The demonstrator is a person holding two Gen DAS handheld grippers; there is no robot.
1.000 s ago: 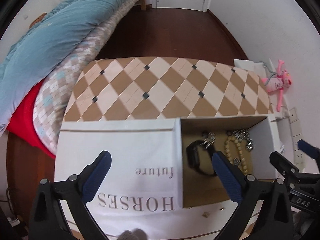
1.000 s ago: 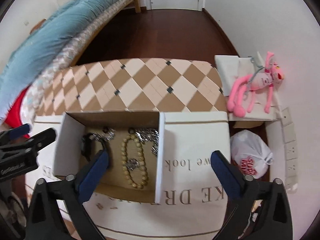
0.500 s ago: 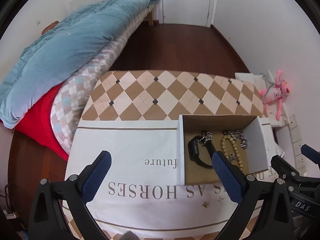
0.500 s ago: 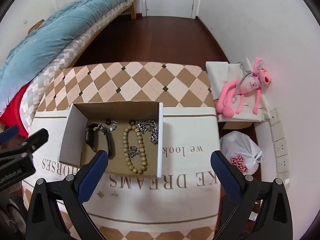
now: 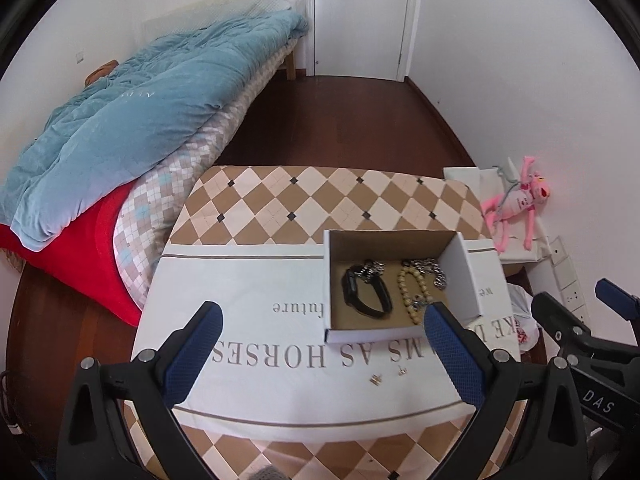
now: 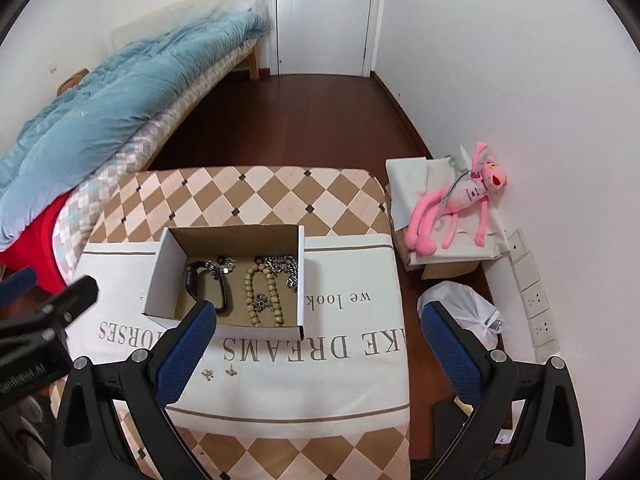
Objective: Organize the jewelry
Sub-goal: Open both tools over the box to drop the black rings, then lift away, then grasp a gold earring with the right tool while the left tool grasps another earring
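Observation:
An open cardboard box (image 5: 464,276) (image 6: 160,276) stands on a white printed cloth. Inside lie a black watch (image 5: 366,294) (image 6: 208,286), a beige bead bracelet (image 5: 410,292) (image 6: 262,296) and silver chains (image 5: 434,270) (image 6: 286,268). Two small earrings (image 5: 388,376) (image 6: 218,373) lie on the cloth in front of the box. My left gripper (image 5: 324,340) is open and empty, held high above the cloth. My right gripper (image 6: 318,338) is open and empty, also high above, to the right of the left one.
The cloth (image 5: 248,320) covers a checkered table (image 5: 320,200). A bed with a blue quilt (image 5: 132,120) is at left. A pink plush toy (image 6: 456,208) lies on a box at right, with a white plastic bag (image 6: 464,312) below it. Wall sockets (image 6: 536,300) are at far right.
Both grippers have pulled up and back from the box, so the whole table and room now show. The jewelry in the box has not moved.

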